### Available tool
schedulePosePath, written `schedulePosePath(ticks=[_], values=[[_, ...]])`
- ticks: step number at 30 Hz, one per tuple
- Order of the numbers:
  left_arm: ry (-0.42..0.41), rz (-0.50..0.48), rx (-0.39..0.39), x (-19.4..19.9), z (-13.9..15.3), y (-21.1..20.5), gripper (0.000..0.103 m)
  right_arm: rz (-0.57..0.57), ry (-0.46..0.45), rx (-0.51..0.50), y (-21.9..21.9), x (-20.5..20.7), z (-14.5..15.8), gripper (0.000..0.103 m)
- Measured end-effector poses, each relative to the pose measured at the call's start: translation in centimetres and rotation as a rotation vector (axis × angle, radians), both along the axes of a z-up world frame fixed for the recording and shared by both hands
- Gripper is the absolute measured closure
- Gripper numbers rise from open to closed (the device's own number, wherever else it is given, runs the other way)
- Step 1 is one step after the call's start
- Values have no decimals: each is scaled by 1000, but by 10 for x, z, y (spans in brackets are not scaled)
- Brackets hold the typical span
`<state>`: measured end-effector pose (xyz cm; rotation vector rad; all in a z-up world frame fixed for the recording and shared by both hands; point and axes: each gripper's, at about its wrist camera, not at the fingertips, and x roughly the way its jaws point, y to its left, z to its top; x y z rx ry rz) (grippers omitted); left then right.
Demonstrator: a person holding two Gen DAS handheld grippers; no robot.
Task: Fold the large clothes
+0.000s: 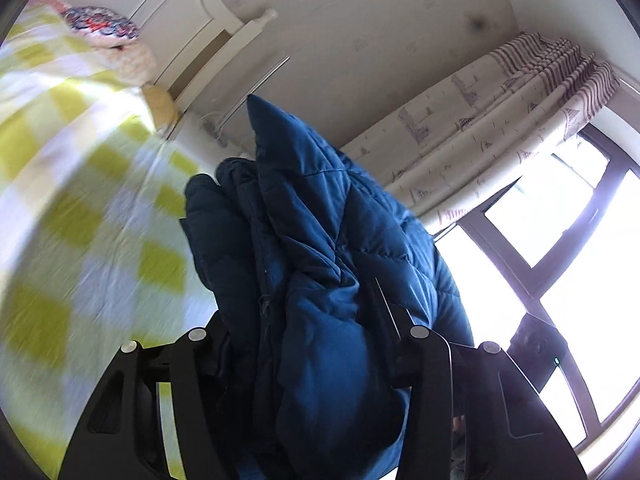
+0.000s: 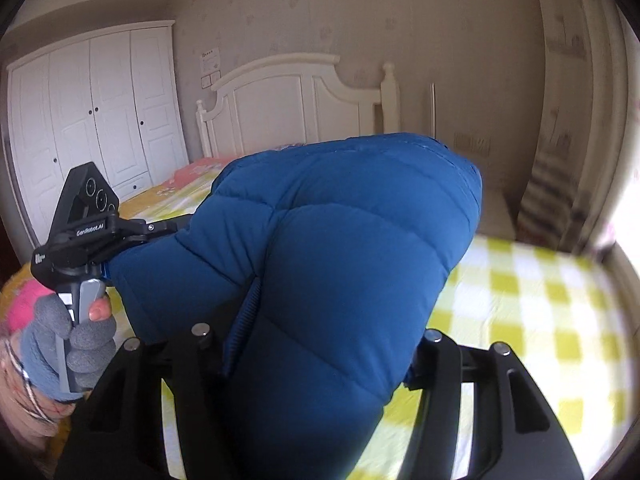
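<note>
Both claws clamped the blue jacket (image 2: pixel 344 264): the right claw (image 2: pixel 316 360) pinched a thick quilted fold, and the left claw (image 1: pixel 316 344) gripped a bunched edge. Held off the bed, the jacket hung above the yellow checked sheet (image 2: pixel 520 312). Beyond stood a white headboard (image 2: pixel 288 100) and a wardrobe (image 2: pixel 100 108).

Bedroom. Bed with yellow-and-white checked sheet (image 2: pixel 532 320); white panelled headboard (image 2: pixel 296 100) against the far wall. White four-door wardrobe (image 2: pixel 96 108) — far left. Beige wallpaper (image 2: pixel 360 12) with faint motifs. Patterned curtain (image 1: pixel 500 108), striped at its top, beside a dark-framed window (image 1: pixel 560 260) — bright daylight.
</note>
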<state>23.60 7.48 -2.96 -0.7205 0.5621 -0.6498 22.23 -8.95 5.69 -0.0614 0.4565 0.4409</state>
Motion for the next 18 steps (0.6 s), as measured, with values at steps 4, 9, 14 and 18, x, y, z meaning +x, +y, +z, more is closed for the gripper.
schedulePosePath(ticks=[4,9,14,18], values=[[76,30,16,49,-25,-33,62,-38,9,-18,-45,42,-14,47],[292,-5,2,86,-96,-67,45,-170,324,31,-96,105,-93,35],[255,-4,126,81,-85,-77,45,-239,320,26,-106,100,-86,17],[225,20,149,74,-82,-77,45,-384,144,-41,-87,75,-43,16]])
